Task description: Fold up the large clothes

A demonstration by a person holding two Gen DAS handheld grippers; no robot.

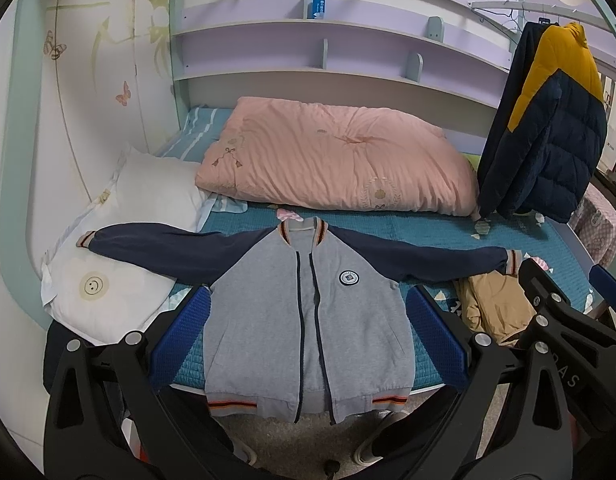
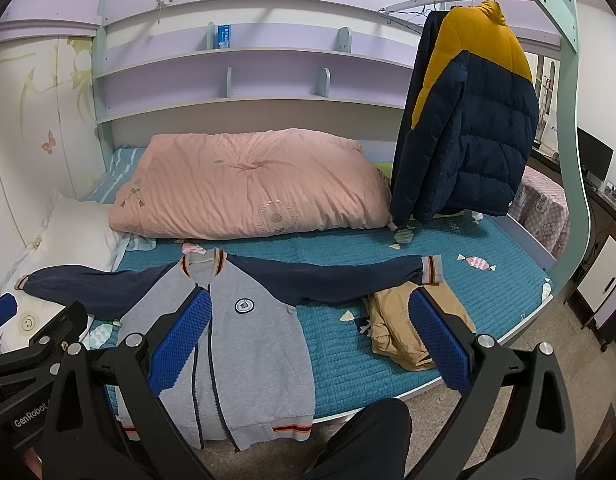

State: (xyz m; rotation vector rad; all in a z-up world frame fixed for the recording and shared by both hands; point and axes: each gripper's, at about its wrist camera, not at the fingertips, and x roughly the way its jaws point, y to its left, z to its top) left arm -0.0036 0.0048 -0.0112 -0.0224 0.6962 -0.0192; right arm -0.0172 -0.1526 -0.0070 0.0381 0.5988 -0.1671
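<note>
We hold the left hand-held gripper (image 1: 308,332) wide open above the jacket (image 1: 306,320), and it grips nothing. Our right hand-held gripper (image 2: 310,334) is wide open too, with nothing between its blue pads (image 2: 180,344).

The jacket lies flat on the bed (image 2: 348,360), front side up. Its hem hangs over the bed edge at 6 o'clock. One dark sleeve (image 1: 148,248) reaches out to 9 o'clock, onto the white pillow (image 1: 120,280). The other sleeve (image 1: 448,260) reaches out to 3 o'clock. The zipper looks partly open near the bottom. We think no fold is made yet. Both sleeves need to come in, and then the body needs folding up. So the job is only at its start.

A crumpled tan cloth (image 2: 404,328) sits on the bed just under the 3 o'clock cuff. At 12 o'clock lies a puffy pink quilt (image 2: 248,184). A blue and yellow coat (image 2: 468,120) hangs from a rail at 2 o'clock. Purple shelves (image 2: 248,76) run along the back wall, and a bed frame arches over us.
</note>
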